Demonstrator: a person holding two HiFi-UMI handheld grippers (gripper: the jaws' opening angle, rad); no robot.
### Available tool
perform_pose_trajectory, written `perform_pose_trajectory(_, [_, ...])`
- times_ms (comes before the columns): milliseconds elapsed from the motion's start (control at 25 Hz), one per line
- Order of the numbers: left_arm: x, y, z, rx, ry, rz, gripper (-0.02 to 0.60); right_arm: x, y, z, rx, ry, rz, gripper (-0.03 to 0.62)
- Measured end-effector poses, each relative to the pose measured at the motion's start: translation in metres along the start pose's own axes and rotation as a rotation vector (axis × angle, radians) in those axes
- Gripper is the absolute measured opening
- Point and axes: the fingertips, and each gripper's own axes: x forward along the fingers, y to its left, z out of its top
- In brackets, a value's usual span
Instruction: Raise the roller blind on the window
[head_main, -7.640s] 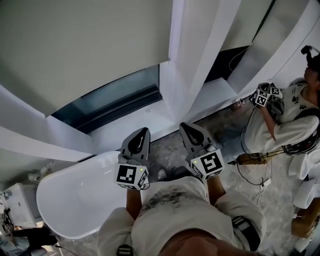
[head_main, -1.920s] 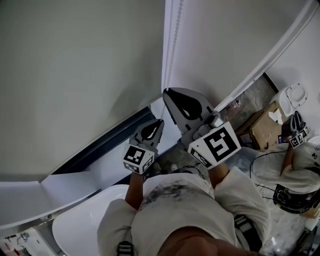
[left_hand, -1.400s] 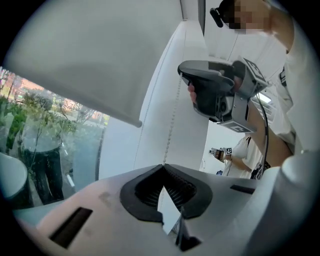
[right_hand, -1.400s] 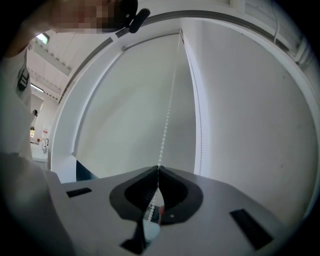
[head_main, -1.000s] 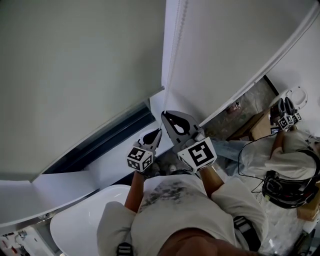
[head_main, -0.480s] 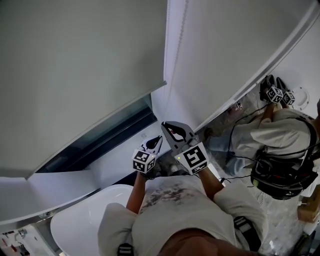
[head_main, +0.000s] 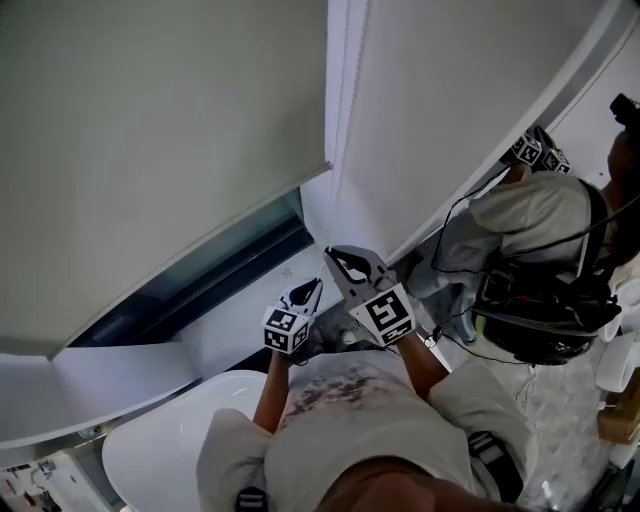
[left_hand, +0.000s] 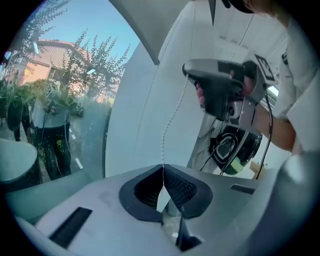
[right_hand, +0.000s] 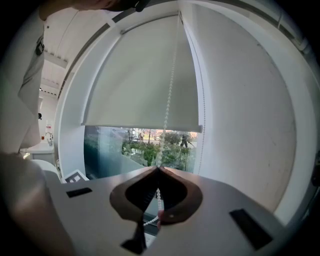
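Observation:
The off-white roller blind (head_main: 160, 140) covers most of the window, and its bottom bar (right_hand: 145, 125) hangs above a strip of bare glass. A white bead chain (right_hand: 170, 90) hangs down the blind's right side. My right gripper (right_hand: 158, 169) is shut on this chain, with beads running on between its jaws. My left gripper (left_hand: 162, 168) is shut on a strand of the same chain (left_hand: 172, 117), which rises toward the right gripper (left_hand: 220, 90) above it. In the head view the left gripper (head_main: 312, 285) sits just below and left of the right gripper (head_main: 335, 252), both in front of the window frame.
A white bathtub (head_main: 160, 430) lies below left of me, under the window ledge (head_main: 240, 320). Another person (head_main: 530, 250) wearing cabled gear stands close on my right and holds marker-cube grippers (head_main: 530, 150) up by the wall.
My right gripper has come down the chain to sit just above the left gripper. The person on the right has moved further into view, their grippers now higher.

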Motion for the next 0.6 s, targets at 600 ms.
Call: perform_pose_trajectory(600, [-0.105,-0.060,0.236,0.249,-0.320,-0.132,0.086,0.008,0.025,0.001,-0.019,-0.009,0.022,0.061])
